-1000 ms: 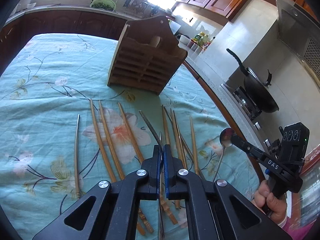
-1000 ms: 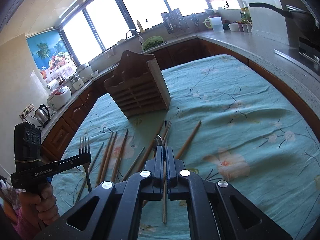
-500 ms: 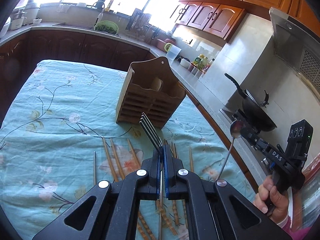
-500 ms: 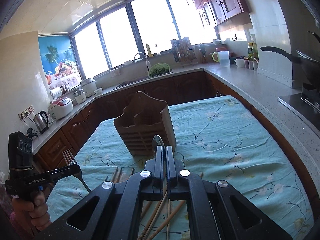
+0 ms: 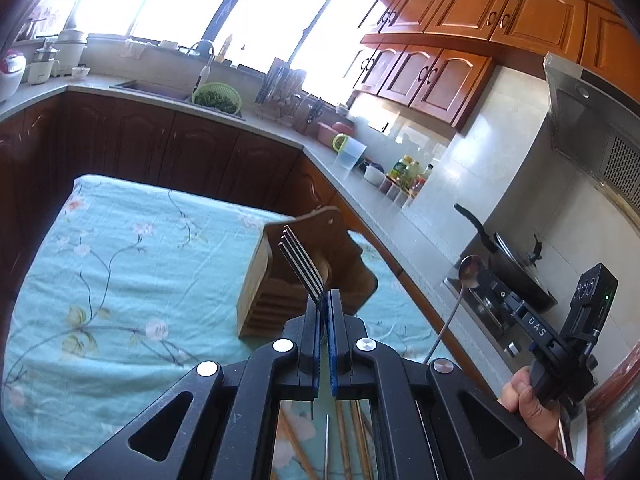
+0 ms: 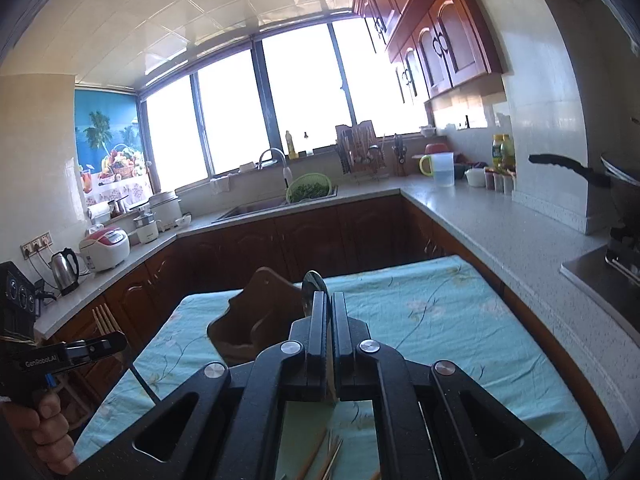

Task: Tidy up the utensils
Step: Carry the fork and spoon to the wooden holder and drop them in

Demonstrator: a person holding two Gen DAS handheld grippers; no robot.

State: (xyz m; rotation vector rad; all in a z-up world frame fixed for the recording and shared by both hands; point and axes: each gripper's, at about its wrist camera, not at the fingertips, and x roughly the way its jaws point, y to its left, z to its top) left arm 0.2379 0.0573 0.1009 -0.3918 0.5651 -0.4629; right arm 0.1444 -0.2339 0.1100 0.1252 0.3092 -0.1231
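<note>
My left gripper [image 5: 325,300] is shut on a metal fork [image 5: 301,264], tines up and tilted left, held high above the table. My right gripper [image 6: 331,304] is shut on a metal spoon [image 6: 313,289], bowl up; it also shows in the left wrist view [image 5: 469,268]. A wooden slatted utensil holder [image 5: 280,292] stands on the floral tablecloth [image 5: 120,280] beyond both grippers; in the right wrist view the holder [image 6: 256,320] is just left of the spoon. Wooden chopsticks [image 5: 344,436] lie on the cloth below the left gripper.
A stone counter [image 6: 500,232] with cabinets runs behind and to the right of the table. A black pan [image 5: 516,268] sits on the stove at right. A sink with a green colander [image 6: 310,188] is at the back.
Both grippers have risen further from the table with the fork and spoon; the views tilted up, and the holder now sits lower and nearer.
</note>
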